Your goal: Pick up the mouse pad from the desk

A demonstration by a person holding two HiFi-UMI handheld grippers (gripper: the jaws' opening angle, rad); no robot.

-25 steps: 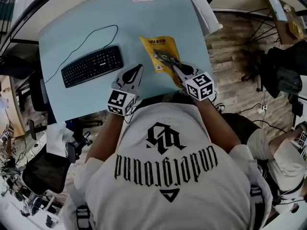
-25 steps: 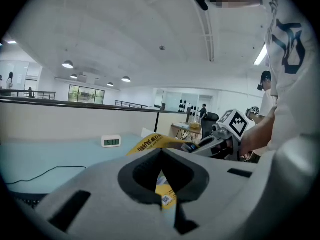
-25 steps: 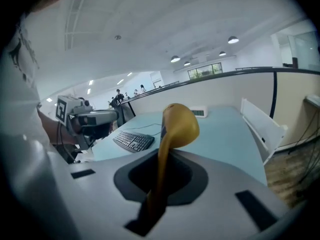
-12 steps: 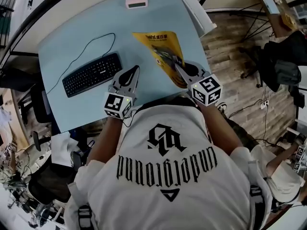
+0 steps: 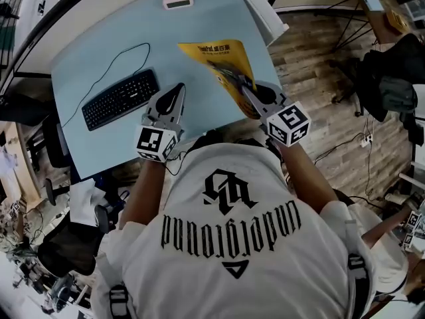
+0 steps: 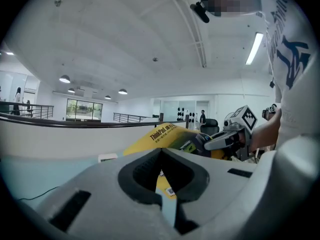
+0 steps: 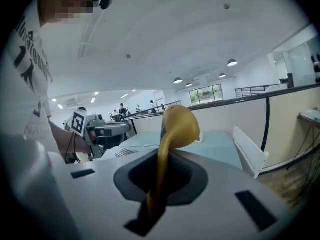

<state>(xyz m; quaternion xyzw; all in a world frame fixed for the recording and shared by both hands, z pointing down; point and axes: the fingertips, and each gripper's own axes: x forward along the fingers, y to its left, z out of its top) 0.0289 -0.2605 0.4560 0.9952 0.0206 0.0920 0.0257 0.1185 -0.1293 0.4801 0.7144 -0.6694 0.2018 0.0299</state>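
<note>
The right gripper (image 5: 250,96) has its jaws pressed together on the lower right edge of the yellow mouse pad (image 5: 219,66), just right of the head view's centre. From that grip the pad stretches up and to the left over the pale blue desk (image 5: 99,48). The left gripper (image 5: 177,92) sits left of the pad, apart from it, between the pad and the black keyboard (image 5: 120,99). Its jaws are drawn together to a point with nothing in them.

The right gripper view shows what the head view does not. There the mouse pad (image 7: 178,126) appears edge-on as a thin yellow sheet clamped in the slot of the right gripper (image 7: 161,154). It curls over into a rounded flap beyond the tips. The left gripper (image 7: 107,129) shows at the left of that frame.

In the left gripper view the tips of the left gripper (image 6: 162,151) meet over bare desk. Beyond them the mouse pad (image 6: 162,134) slopes up toward the right gripper (image 6: 220,141) at centre right. Printed lettering shows on its upper face.

The person's torso covers the lower half of the head view and hides both arms past the marker cubes. Whether the pad's far edge rests on the desk cannot be made out. A small white device (image 5: 178,0) lies near the top edge, too small to identify.
</note>
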